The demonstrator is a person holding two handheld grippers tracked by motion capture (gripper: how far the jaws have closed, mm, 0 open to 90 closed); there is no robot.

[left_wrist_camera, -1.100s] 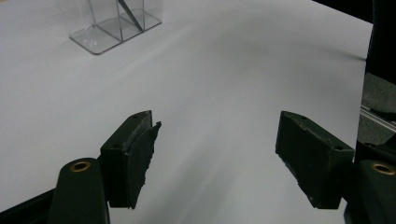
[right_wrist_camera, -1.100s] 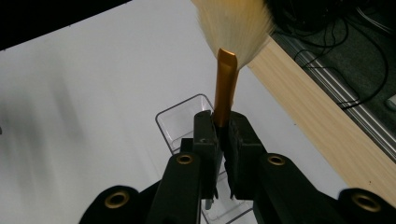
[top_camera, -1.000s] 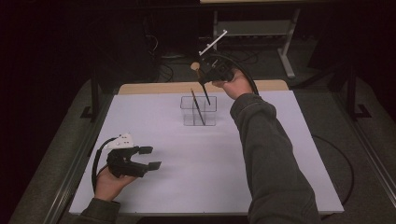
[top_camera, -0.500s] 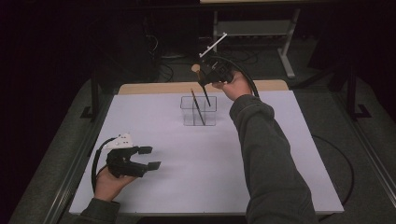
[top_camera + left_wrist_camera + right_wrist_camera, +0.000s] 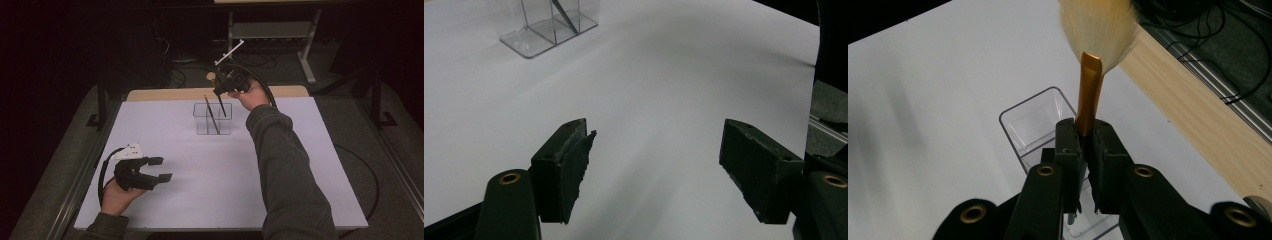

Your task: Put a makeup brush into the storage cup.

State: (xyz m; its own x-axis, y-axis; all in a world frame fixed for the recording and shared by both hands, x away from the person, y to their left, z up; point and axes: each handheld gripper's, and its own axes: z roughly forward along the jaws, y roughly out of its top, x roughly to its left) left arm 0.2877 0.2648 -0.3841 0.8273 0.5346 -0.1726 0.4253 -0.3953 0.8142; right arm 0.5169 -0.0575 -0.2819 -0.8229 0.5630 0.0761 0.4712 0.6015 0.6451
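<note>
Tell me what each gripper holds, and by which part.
The right gripper is shut on a makeup brush, gripped on its gold ferrule just below the bristles, over the clear holder. The left gripper is open and holds nothing.

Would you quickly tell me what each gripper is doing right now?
Left gripper: open, empty.
Right gripper: shut on the brush above the holder.

brush (image 5: 1089, 95): gold ferrule, pale fanned bristles up, dark handle tilted into holder | holder (image 5: 213, 119): clear, divided, upright on white bench, second dark brush (image 5: 210, 114) leaning inside
</note>
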